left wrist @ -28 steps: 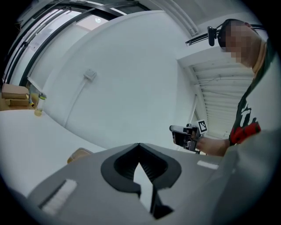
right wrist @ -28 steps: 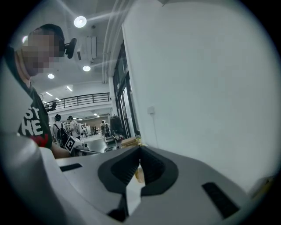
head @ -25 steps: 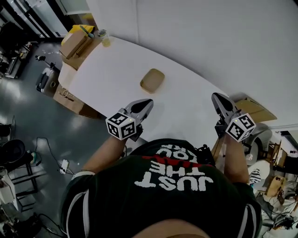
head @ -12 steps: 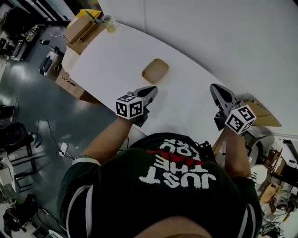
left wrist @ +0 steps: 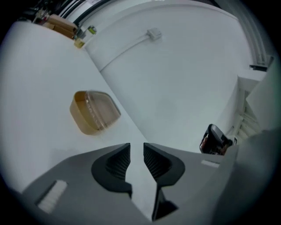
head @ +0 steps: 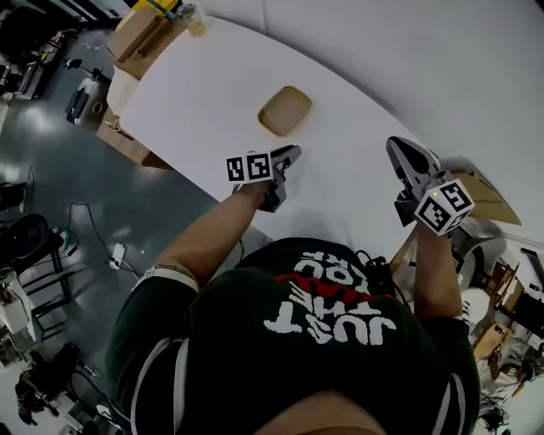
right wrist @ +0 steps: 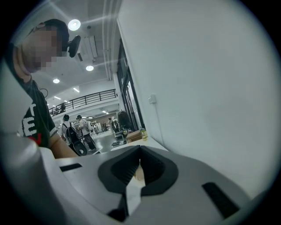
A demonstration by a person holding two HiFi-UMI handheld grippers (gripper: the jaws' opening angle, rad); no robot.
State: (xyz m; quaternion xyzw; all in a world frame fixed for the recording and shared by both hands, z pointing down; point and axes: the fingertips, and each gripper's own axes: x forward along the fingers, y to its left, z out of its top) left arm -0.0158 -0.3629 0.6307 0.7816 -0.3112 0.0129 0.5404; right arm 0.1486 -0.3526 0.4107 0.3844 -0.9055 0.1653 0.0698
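Writing: the person's dark shirt carries white print, upside down in the head view; "JUST" and "THE" read clearly, and the red-edged line above them is partly hidden.
Markers: square black-and-white codes sit on each gripper's cube, with no letters.
Left gripper: jaws a little apart with only bare table between them, held over the white table near the tan container, not touching it.
Right gripper: jaws closed tip to tip, gripping nothing, well apart from the container.
Far end: cardboard boxes and a bottle.
Change: the left jaws were together a second ago and now stand parted; that gripper has moved nearer the container and tipped down toward the table. The right jaws stay closed.
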